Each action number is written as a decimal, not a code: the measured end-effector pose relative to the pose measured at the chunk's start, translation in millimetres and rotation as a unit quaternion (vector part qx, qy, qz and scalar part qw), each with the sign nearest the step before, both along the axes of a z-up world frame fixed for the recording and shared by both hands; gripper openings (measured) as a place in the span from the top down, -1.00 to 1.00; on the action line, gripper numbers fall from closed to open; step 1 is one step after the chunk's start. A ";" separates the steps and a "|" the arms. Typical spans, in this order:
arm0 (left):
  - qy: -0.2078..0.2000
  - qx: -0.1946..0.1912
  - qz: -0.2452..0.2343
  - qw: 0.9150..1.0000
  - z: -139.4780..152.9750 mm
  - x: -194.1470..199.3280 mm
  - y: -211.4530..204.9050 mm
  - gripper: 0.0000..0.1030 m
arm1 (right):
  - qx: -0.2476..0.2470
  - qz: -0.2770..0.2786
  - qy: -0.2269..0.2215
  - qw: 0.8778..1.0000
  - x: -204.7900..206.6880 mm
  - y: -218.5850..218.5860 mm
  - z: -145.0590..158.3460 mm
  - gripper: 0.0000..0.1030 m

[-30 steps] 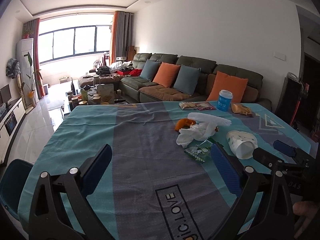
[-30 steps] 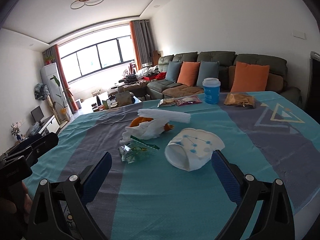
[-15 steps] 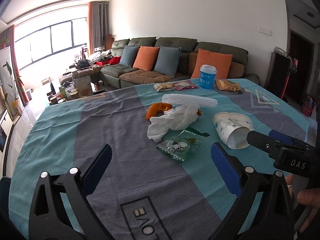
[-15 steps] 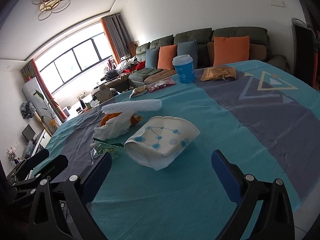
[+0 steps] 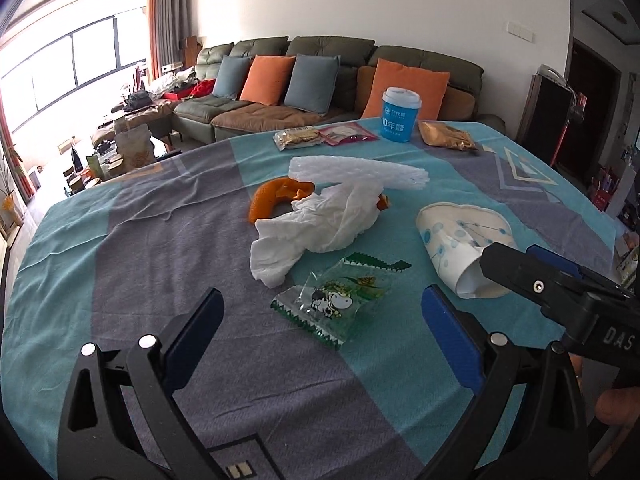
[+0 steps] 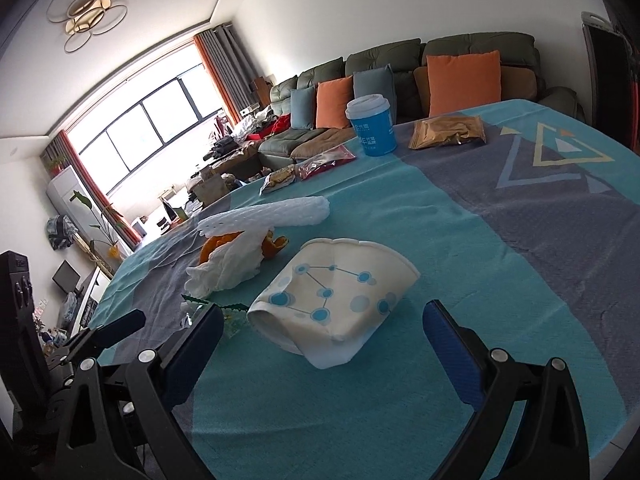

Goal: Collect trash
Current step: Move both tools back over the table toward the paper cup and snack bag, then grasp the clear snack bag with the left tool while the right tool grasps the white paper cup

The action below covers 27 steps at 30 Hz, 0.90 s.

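Trash lies mid-table on a teal and grey cloth (image 5: 160, 264). A clear snack wrapper (image 5: 336, 300) with a cartoon dog lies just ahead of my left gripper (image 5: 320, 332), which is open and empty. Behind it are a crumpled white tissue (image 5: 320, 228), orange peel (image 5: 272, 200) and a white foam net (image 5: 360, 172). A squashed paper cup (image 6: 332, 300) with blue dots lies on its side between the spread fingers of my open right gripper (image 6: 324, 344). In the left wrist view the cup (image 5: 460, 240) sits right of the wrapper, beside the right gripper's finger (image 5: 520, 276).
At the table's far edge stand a blue lidded cup (image 5: 400, 114), two snack packets (image 5: 320, 136) and a brown bag (image 5: 446, 136). A green sofa (image 5: 320, 72) with orange and blue cushions is behind. A person's fingertip (image 5: 618, 404) shows at lower right.
Both grippers have moved forward and lower toward the trash pile. The wrapper now lies close before the left one, and the paper cup sits between the right one's fingers.
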<state>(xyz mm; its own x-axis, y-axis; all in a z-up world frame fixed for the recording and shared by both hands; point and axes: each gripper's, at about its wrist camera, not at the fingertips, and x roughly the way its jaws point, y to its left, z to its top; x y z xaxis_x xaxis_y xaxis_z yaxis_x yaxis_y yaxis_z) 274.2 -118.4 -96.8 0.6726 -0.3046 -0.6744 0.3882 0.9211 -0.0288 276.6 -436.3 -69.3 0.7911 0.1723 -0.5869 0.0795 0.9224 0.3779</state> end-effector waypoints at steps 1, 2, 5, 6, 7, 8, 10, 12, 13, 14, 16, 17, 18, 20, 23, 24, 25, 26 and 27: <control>0.010 -0.003 -0.003 1.000 -1.6 3.6 -0.6 -0.89 | 0.004 0.001 0.003 1.000 1.7 0.4 -1.2 -0.87; 0.020 -0.005 -0.005 1.000 -3.5 6.9 -2.6 -0.89 | 0.008 0.002 0.006 1.000 3.7 0.0 -2.3 -0.87; 0.038 -0.006 -0.009 0.999 -5.8 14.4 -5.5 -0.89 | 0.014 0.002 0.014 1.000 8.6 0.4 -4.9 -0.87; 0.045 -0.004 -0.012 0.999 -7.1 17.2 -7.5 -0.89 | 0.017 0.000 0.017 1.000 9.9 -0.2 -5.8 -0.87; 0.052 -0.004 -0.017 0.998 -8.7 19.8 -9.8 -0.89 | 0.019 0.000 0.019 1.000 11.3 -0.2 -6.5 -0.87; 0.057 0.000 -0.016 0.998 -10.3 23.1 -12.1 -0.89 | 0.021 0.000 0.022 1.000 12.9 -0.2 -7.3 -0.87; 0.065 0.006 -0.013 0.998 -13.5 27.9 -14.9 -0.89 | 0.018 -0.002 0.025 1.000 14.7 0.1 -7.9 -0.87; 0.079 0.005 -0.012 0.997 -17.1 32.8 -15.7 -0.89 | 0.020 -0.002 0.032 0.999 17.4 -0.1 -9.6 -0.87; 0.084 0.006 -0.007 0.996 -18.6 35.0 -14.8 -0.89 | 0.019 -0.003 0.034 0.999 18.0 -0.1 -10.1 -0.87; 0.088 0.006 -0.003 0.996 -20.0 36.5 -14.6 -0.89 | 0.017 -0.005 0.036 0.999 18.8 0.2 -10.7 -0.87; 0.091 0.010 -0.001 0.996 -21.7 39.0 -16.4 -0.89 | 0.016 -0.005 0.038 0.999 19.6 0.9 -11.1 -0.87; 0.091 0.014 -0.002 0.996 -22.0 39.8 -18.2 -0.89 | 0.015 -0.004 0.040 0.999 20.1 1.0 -11.3 -0.87; 0.091 0.016 -0.003 0.996 -22.6 40.8 -18.8 -0.89 | 0.013 -0.004 0.041 0.999 20.2 1.5 -11.5 -0.87; 0.092 0.019 -0.005 0.996 -23.4 41.5 -19.9 -0.89 | 0.009 -0.005 0.043 0.999 20.6 2.0 -11.6 -0.87; 0.089 0.021 -0.007 0.996 -22.9 40.8 -21.3 -0.80 | 0.006 -0.005 0.043 0.999 20.6 2.5 -11.8 -0.87; 0.086 0.023 -0.008 0.996 -22.4 39.8 -22.3 -0.70 | 0.004 -0.005 0.043 0.999 20.6 2.2 -11.9 -0.86; 0.083 0.025 -0.011 0.996 -21.9 38.9 -24.1 -0.63 | 0.001 -0.006 0.044 0.999 20.4 2.4 -11.7 -0.86; 0.079 0.029 -0.016 0.996 -21.3 37.4 -26.8 -0.51 | -0.003 -0.005 0.044 0.999 19.9 3.3 -11.6 -0.86; 0.077 0.032 -0.021 0.996 -20.7 35.6 -28.8 -0.40 | -0.005 -0.004 0.044 0.999 19.6 3.8 -11.9 -0.86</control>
